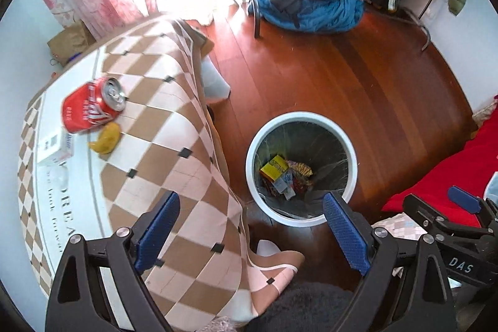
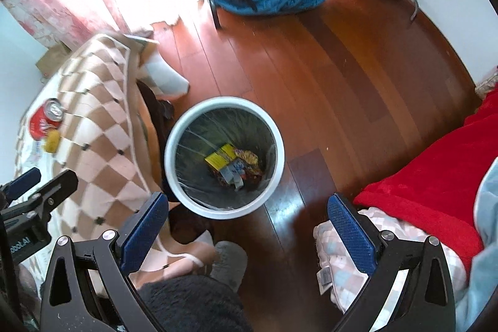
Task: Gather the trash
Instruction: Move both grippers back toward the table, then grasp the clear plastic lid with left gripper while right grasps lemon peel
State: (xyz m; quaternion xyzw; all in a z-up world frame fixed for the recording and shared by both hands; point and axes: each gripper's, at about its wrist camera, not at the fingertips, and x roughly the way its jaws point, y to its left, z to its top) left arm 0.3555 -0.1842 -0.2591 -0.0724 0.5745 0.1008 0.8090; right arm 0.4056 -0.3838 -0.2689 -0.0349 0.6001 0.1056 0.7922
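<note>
A white-rimmed trash bin (image 1: 300, 117) (image 2: 224, 101) with a dark liner stands on the wood floor, holding a yellow box (image 1: 274, 167) (image 2: 221, 156) and several wrappers. On the checked tablecloth lie a red soda can (image 1: 90, 106) (image 2: 45, 119) on its side, a yellow peel (image 1: 105, 139) (image 2: 51, 140) and a small white box (image 1: 56, 147). My left gripper (image 1: 252, 207) hovers open between the table edge and the bin, nothing in it. My right gripper (image 2: 249, 209) hangs open above the bin's near rim, also holding nothing.
The checked cloth (image 1: 162, 126) drapes over the table edge close to the bin. A red blanket (image 2: 435, 176) covers a bed at the right. A blue bedding heap (image 1: 311, 5) and a clothes rack stand at the far side. A grey slipper (image 2: 230, 260) sits near me.
</note>
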